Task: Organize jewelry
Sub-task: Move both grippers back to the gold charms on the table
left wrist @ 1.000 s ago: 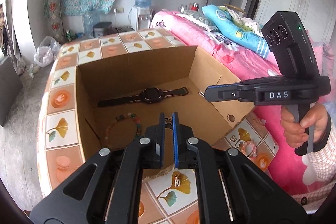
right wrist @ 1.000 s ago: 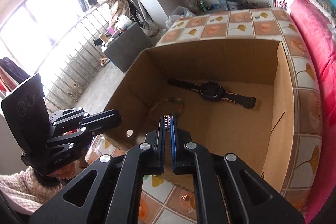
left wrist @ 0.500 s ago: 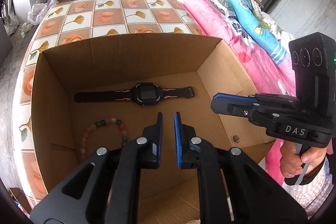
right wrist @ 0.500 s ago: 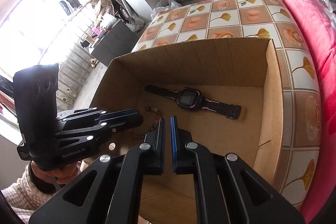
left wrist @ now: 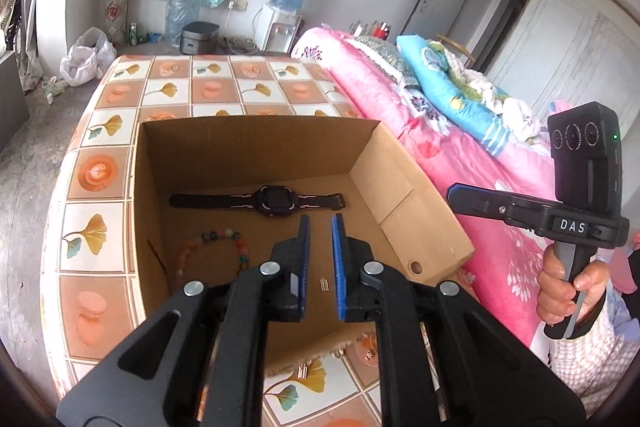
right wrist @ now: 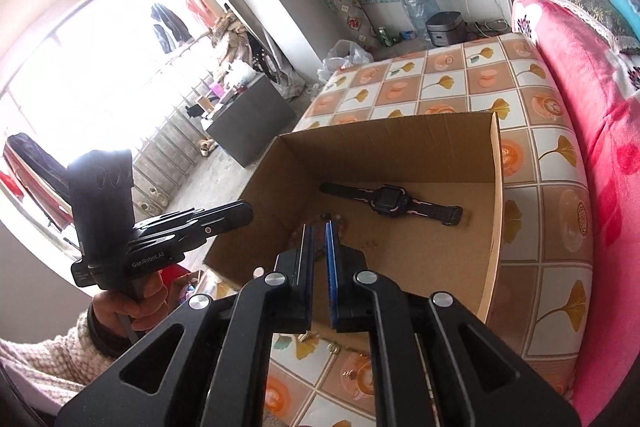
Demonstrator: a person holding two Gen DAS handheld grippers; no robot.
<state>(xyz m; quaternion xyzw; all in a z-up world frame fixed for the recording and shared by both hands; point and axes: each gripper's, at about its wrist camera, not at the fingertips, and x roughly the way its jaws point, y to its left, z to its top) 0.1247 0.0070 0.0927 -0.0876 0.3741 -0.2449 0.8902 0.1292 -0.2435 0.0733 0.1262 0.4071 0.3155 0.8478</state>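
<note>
Both grippers have drawn back from the box (left wrist: 408,195). Left gripper (left wrist: 319,227): jaws slightly parted, empty. Right gripper (right wrist: 319,233): jaws just opening, a narrow gap, empty. Watch (left wrist: 272,200), bead bracelet (left wrist: 208,247) and a small clasp (left wrist: 324,283) lie on the box floor.

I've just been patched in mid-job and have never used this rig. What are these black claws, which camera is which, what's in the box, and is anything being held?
No robot: a person holds a two-finger gripper in each hand, each with a fisheye camera looking along its fingers. One picture looks over the left gripper, with the right gripper and its hand off to the side; the other looks over the right gripper. On the patterned cloth stands an open cardboard box holding a black watch, a bead bracelet and a tiny metal piece. Both grippers show a narrow empty gap; the right one's jaws have just been opening.
</note>
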